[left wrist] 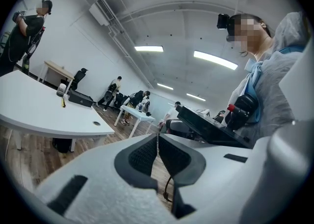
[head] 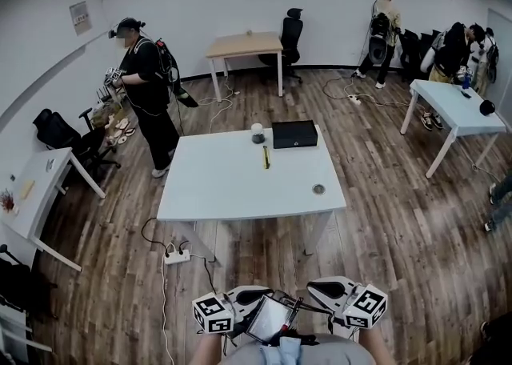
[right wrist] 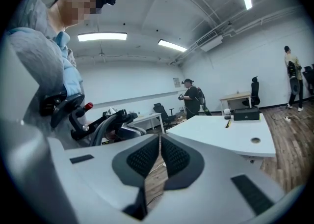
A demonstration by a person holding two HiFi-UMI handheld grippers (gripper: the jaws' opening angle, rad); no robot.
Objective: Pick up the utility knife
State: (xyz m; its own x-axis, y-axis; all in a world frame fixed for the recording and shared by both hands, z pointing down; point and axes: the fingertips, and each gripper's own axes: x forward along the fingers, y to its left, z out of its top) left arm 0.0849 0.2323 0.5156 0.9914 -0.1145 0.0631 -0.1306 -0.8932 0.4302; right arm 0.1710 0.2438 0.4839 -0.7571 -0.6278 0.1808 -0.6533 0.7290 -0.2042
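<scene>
The utility knife (head: 266, 157), slim and yellow, lies on the white table (head: 224, 195) toward its far side, well away from both grippers. It also shows small in the left gripper view (left wrist: 63, 102) and the right gripper view (right wrist: 228, 124). Both grippers are held close to my body at the bottom of the head view, pointing toward each other. My left gripper (head: 260, 297) (left wrist: 157, 142) has its pads together with nothing between them. My right gripper (head: 316, 287) (right wrist: 160, 142) is likewise shut and empty.
A black box (head: 294, 134) and a small jar (head: 258, 133) stand at the table's far edge, a round grommet (head: 318, 189) near its right side. A power strip (head: 178, 255) with cables lies on the floor. A person (head: 148, 91) stands at left; other tables and people are behind.
</scene>
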